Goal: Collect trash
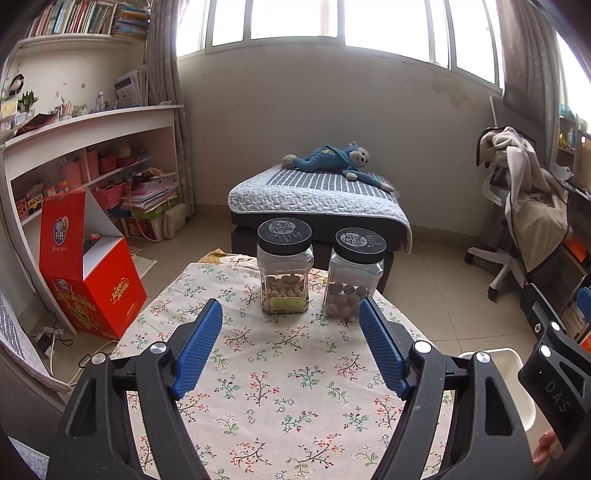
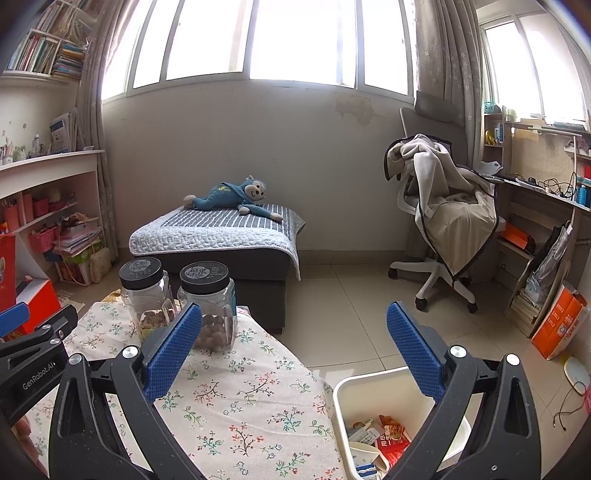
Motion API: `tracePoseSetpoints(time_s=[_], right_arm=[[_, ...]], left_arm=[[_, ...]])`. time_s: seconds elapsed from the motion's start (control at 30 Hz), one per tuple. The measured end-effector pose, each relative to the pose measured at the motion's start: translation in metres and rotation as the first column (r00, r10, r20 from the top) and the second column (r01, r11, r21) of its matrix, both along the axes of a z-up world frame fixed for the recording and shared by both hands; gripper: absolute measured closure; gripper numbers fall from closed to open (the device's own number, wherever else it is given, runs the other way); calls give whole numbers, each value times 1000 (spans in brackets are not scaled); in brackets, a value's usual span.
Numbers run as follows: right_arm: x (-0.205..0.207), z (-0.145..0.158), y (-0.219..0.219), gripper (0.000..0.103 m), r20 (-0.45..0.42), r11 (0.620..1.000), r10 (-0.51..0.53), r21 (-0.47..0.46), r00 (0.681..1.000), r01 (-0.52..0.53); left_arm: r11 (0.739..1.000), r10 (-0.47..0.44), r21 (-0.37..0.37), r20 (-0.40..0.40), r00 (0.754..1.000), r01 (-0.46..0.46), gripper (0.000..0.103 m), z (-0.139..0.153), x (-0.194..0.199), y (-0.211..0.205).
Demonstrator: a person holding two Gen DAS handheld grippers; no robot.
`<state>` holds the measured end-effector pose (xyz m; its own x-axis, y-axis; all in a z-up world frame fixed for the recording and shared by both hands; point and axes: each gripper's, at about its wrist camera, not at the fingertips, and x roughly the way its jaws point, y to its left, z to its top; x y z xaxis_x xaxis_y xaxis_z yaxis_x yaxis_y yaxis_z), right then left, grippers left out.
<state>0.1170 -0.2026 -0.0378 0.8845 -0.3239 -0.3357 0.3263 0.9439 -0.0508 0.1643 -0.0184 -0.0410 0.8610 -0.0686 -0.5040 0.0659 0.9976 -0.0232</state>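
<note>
1. I see daylight as the only evident source; it enters through the windows (image 1: 332,22) on the far wall.
2. The panes are overexposed to plain white in both views, and glare bleeds onto the curtains (image 2: 92,74).
3. The wall below the glass (image 2: 240,147) reads dim and grey by contrast.
4. The flowered tablecloth (image 1: 280,387) is evenly lit; shadows under the two jars (image 1: 284,266) are soft and short.
5. Fisheye distortion bends the shelves (image 1: 92,122) and window frames; dark vignetting fills the corners.
6. Focus is sharp at centre and softer toward the edges. I detect no motion blur.
</note>
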Motion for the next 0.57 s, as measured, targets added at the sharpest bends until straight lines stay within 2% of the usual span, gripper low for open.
tracePoseSetpoints(time_s=[0.27, 0.33, 0.37, 0.57], right_arm=[[1, -1, 1, 7, -4, 1000, -2, -2, 1000, 2], [1, -1, 0, 7, -3, 1000, -2, -2, 1000, 2], [1, -1, 0, 7, -3, 1000, -2, -3, 1000, 2], [2, -2, 1, 7, -9, 1000, -5, -3, 1000, 5]], left_arm=[[999, -37, 7, 37, 999, 37, 28, 4, -7, -4], [999, -36, 7, 37, 999, 36, 22, 5, -8, -5], [999, -37, 5, 34, 999, 37, 15, 6, -7, -5], [1000, -27, 8, 39, 999, 27, 7, 9, -9, -6]])
